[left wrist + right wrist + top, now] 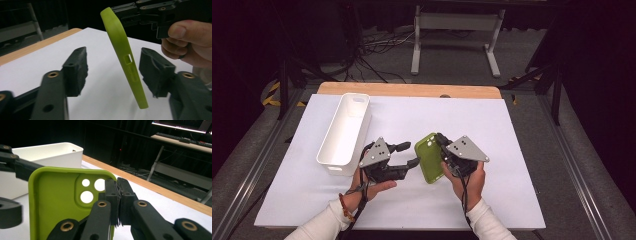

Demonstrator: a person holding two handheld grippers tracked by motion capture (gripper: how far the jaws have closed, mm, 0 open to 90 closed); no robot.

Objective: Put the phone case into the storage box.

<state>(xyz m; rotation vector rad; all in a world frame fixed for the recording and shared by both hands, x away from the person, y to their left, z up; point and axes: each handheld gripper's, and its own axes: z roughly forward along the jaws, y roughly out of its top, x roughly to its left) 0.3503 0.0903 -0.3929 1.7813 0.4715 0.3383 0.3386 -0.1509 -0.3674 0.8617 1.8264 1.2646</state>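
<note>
A lime-green phone case (429,157) hangs in the air above the white table, with my right gripper (441,141) shut on its edge beside the camera cut-outs. The right gripper view shows the case's hollow inside (57,195) and the right gripper (118,195) pinching its rim. My left gripper (409,154) reaches in from the left. In the left gripper view the case (125,57) stands edge-on between the jaws of my left gripper (115,72), nearer the right-hand pad (153,72). A gap shows on both sides, so the pads do not touch it.
A long white bin (344,130) lies on the left part of the white table sheet (512,150), close behind my left hand. A wooden strip (412,90) runs along the far edge. Beyond it are table legs and cables on a dark floor.
</note>
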